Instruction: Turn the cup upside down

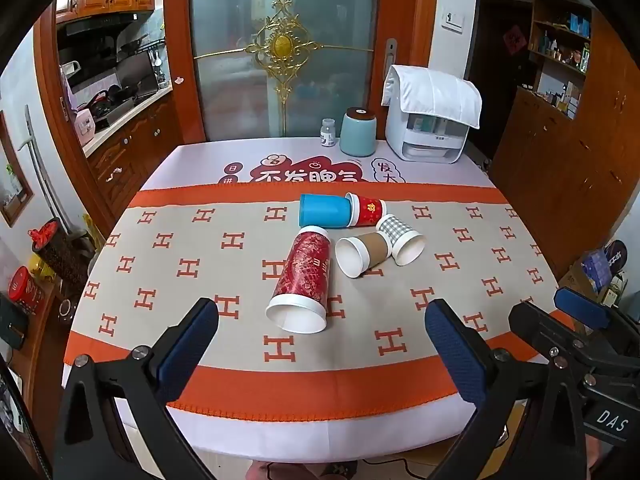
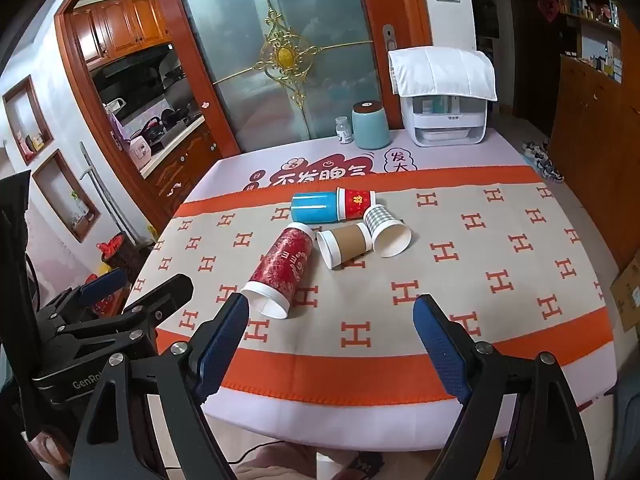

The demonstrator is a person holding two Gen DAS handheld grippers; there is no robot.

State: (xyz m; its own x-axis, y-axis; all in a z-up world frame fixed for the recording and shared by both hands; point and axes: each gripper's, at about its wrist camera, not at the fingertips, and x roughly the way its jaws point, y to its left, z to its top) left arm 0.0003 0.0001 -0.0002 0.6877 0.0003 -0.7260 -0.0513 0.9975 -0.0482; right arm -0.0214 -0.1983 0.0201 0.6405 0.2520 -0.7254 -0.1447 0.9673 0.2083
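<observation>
Five cups lie on their sides in a bunch in the middle of the table (image 1: 160, 184). The tall cup (image 1: 302, 280) is nearest, its open mouth at 6 o'clock. At 2 o'clock from it lies the sleeved cup (image 1: 362, 254), and touching that at 3 o'clock lies the checked cup (image 1: 402, 238). Behind them, at 12 o'clock, the plastic cup (image 1: 325, 210) touches the small paper cup (image 1: 366, 210) at its 3 o'clock. At the far edge stand a small bottle (image 1: 328, 132), a lidded jar (image 1: 358, 132) and a covered machine (image 1: 432, 120), going toward 3 o'clock.

Far edge of desk (image 1: 200, 160): teal ceramic canister with brown lid (image 1: 358, 132), small white bottle (image 1: 328, 133) just beside. White appliance under white quilted cloth (image 1: 431, 96) to the right.
</observation>
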